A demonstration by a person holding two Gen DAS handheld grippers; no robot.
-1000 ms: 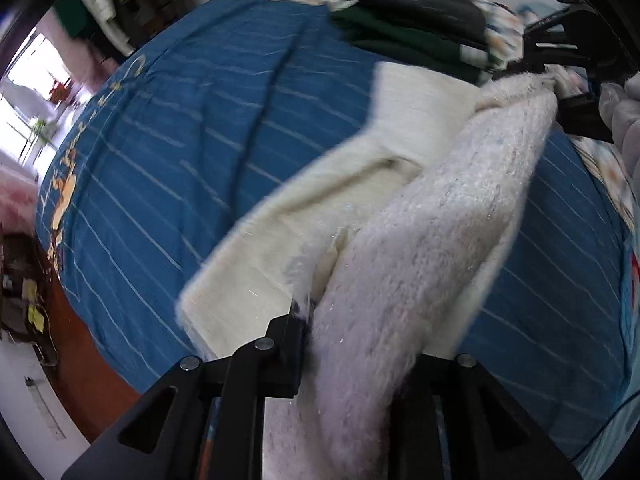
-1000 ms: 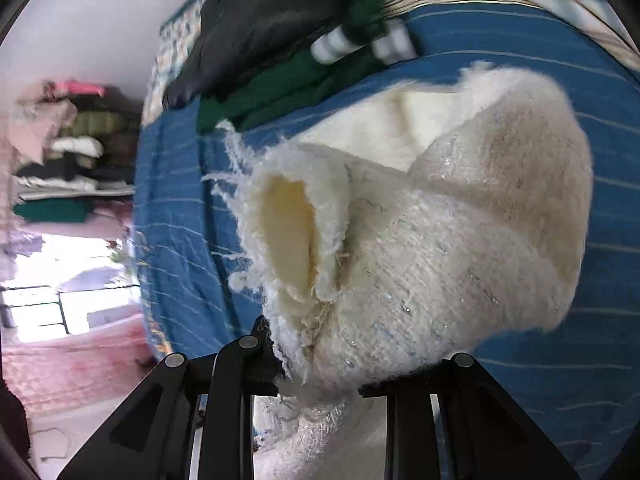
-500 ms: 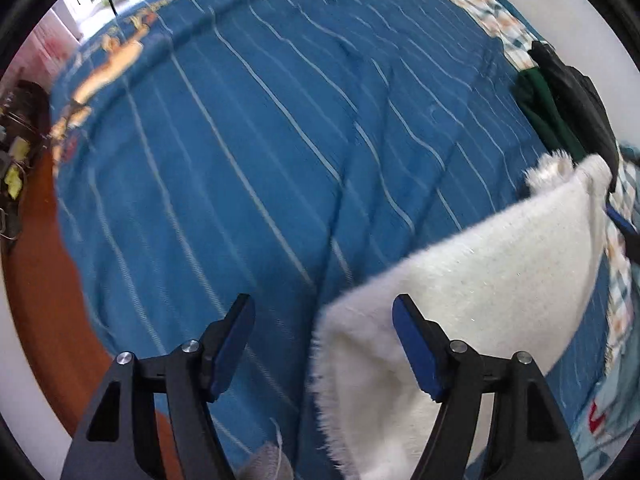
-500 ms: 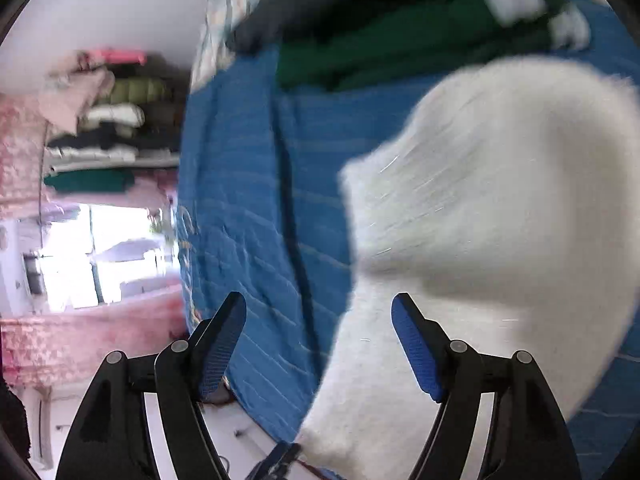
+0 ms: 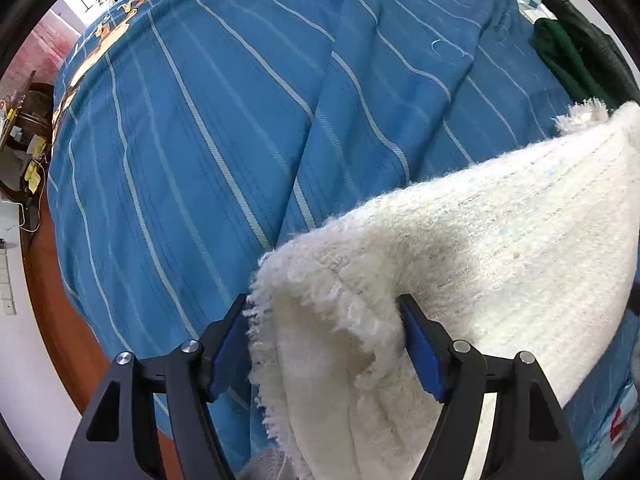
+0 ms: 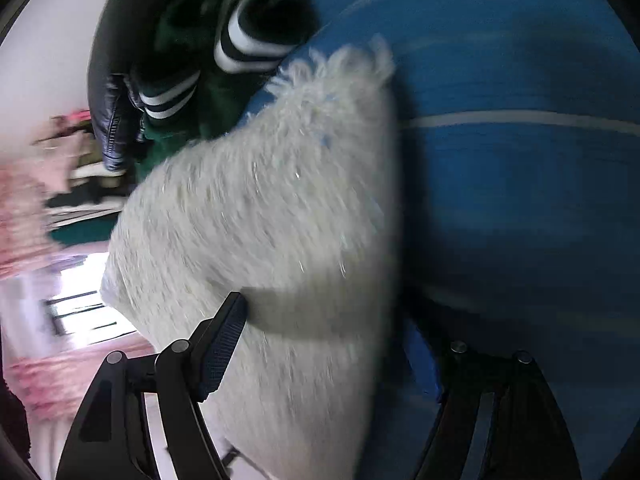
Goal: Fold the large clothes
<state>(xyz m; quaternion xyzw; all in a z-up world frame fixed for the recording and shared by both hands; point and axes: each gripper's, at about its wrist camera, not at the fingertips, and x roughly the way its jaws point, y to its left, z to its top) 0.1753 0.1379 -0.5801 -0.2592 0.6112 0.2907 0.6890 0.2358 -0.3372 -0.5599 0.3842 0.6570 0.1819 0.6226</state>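
Garment [image 5: 460, 264] now between opened claws [image 5: 324, 344]

White fluffy clothes: one white fluffy garment [image 5: 480, 264] is lying on the bed.
Blue covers: one blue striped bedspread [image 5: 240, 120] is covering the bed.
Dark clothes: one dark pile [image 6: 168, 64] is sitting at the far edge; how many pieces are hiding in it I cannot tell.
Grippers: two are showing, one left gripper [image 5: 324, 344] and one right gripper [image 6: 320, 348].
Fingers: each gripper is showing two.
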